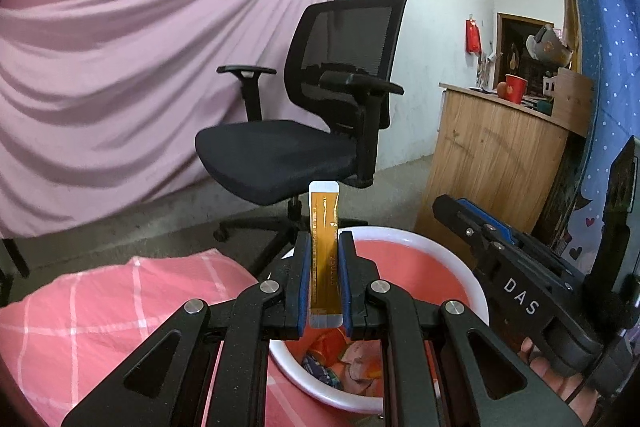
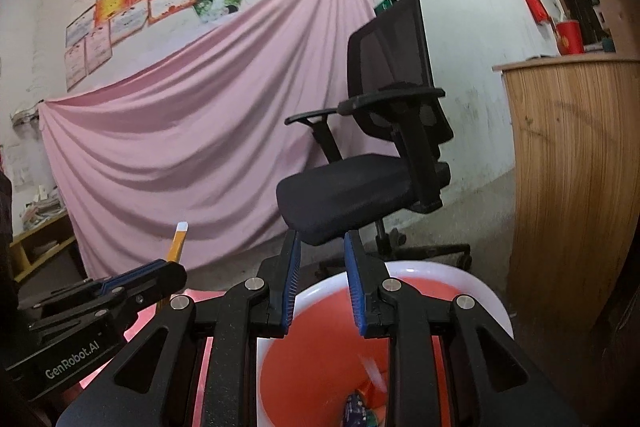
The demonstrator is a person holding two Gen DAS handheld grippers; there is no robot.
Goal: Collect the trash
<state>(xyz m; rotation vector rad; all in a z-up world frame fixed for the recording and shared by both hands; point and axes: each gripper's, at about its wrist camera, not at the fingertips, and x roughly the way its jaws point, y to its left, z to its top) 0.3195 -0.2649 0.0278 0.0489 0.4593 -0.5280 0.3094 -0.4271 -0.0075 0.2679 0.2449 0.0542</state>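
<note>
a room with a white wall, and a broad pale pink cloth sheet draped across it like a backdrop. in front of it stands a black mesh-backed office chair on a grey floor, and to the right is a curved light wooden desk carrying a red paper cup and clutter.

closer to me, low in both views, is the round plastic basin with a white rim and red inside, which serves as the trash bin. it sits just beside a pink checked cloth. several crumpled wrappers already lie at its bottom, so i judge the collecting is partly done.

my left tongs are clamped on a slim orange and gold stick sachet with white sealed ends. it stands upright between the blue pads, directly over the basin, so that letting go should drop it inside.

my right tongs hold nothing. their blue pads stand a little apart, with only the basin visible between them. a small pale blur shows inside the basin beneath them; i cannot tell what it is.

next i would loosen the left tongs. the risk is that the light sachet sticks to a pad or tips onto the rim.
</note>
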